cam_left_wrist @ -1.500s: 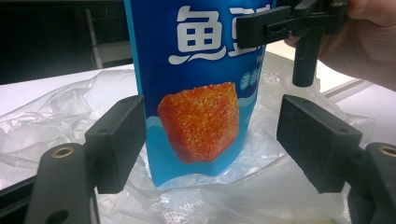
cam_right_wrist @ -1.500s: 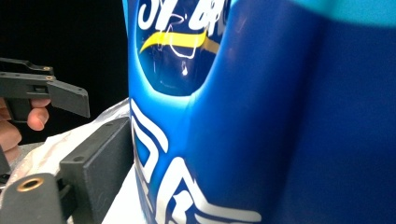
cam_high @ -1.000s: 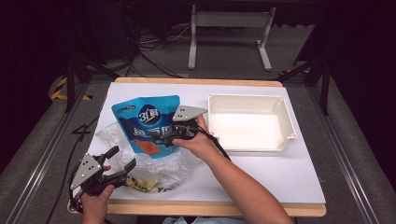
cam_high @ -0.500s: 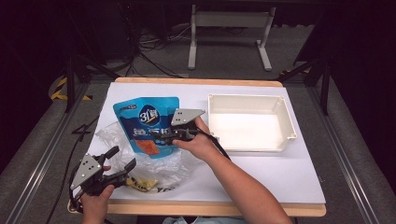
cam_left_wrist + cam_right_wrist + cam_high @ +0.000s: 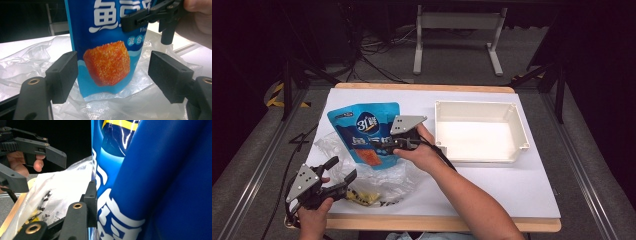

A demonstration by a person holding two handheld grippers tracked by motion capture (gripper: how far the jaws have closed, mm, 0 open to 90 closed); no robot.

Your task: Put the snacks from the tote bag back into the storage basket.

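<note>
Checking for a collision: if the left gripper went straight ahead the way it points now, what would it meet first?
Probably the blue snack pouch, centred ahead of the open left gripper; depth is unclear.

Blue pouch: "鱼", "混合", "Fis"; top "31鲜".

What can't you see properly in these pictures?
- Right gripper view: the blue pouch hides one jaw of the right gripper.
- Left gripper view: the top of the pouch is cut off by the upper edge, so its full name can't be read.
- High view: the yellow item inside the clear plastic bag is too small and blurred to name, partly behind the left gripper.
</note>
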